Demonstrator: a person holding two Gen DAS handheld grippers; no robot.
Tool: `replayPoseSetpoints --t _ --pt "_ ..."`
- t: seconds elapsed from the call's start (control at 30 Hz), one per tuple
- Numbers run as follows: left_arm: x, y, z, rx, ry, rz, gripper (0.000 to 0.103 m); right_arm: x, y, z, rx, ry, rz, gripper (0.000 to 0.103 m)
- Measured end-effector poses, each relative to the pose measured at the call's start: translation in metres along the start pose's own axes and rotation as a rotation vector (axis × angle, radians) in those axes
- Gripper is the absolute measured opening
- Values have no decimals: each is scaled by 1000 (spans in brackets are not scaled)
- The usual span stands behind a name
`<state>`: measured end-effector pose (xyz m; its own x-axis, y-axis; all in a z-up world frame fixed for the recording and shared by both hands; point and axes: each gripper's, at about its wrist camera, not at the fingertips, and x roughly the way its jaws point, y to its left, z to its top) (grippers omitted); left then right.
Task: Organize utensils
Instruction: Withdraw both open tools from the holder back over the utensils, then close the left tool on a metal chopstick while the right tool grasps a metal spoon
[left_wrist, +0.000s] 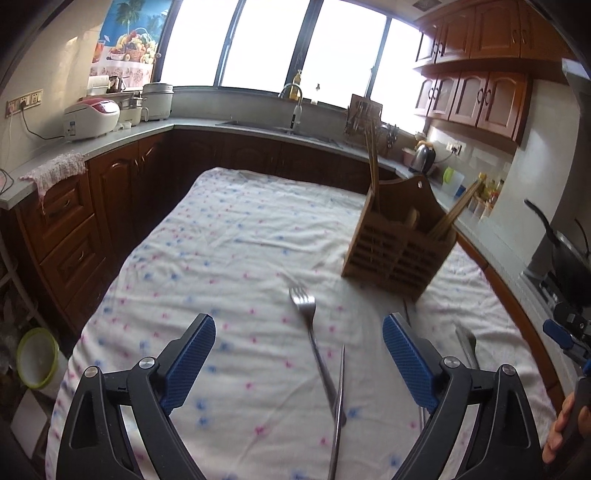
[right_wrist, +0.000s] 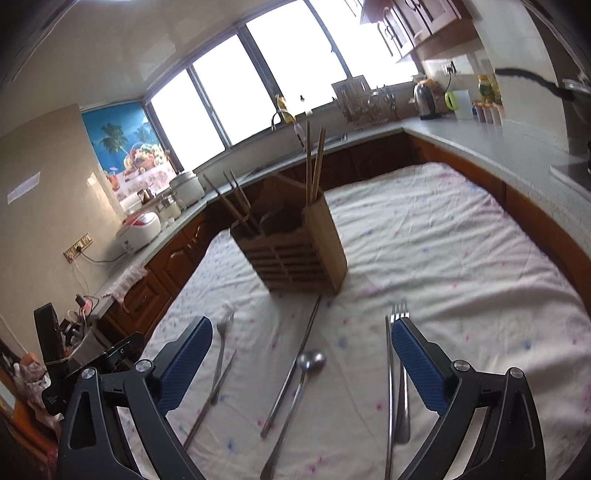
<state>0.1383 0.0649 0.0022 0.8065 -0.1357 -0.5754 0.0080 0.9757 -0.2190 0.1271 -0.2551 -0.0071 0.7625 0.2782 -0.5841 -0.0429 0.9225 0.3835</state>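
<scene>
Between the left gripper's (left_wrist: 299, 360) wide-open fingers lies a fork (left_wrist: 308, 321), untouched; right fingers open.

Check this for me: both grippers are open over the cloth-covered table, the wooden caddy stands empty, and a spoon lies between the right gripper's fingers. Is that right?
One detail is wrong: the wooden caddy is not empty. The right wrist view shows chopsticks standing in it. The rest holds: the left gripper and right gripper are open over the cloth-covered table, and the spoon lies between the right fingers.
</scene>
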Motion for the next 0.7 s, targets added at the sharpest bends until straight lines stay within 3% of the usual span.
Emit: replayPoseSetpoints --t 0.37,0.7 --pt "-11 -15 -19 78 56 0 92 9 5 -26 -22 67 4 98" --pt "2 -33 -21 166 104 -16 90 23 14 -34 -43 117 4 96"
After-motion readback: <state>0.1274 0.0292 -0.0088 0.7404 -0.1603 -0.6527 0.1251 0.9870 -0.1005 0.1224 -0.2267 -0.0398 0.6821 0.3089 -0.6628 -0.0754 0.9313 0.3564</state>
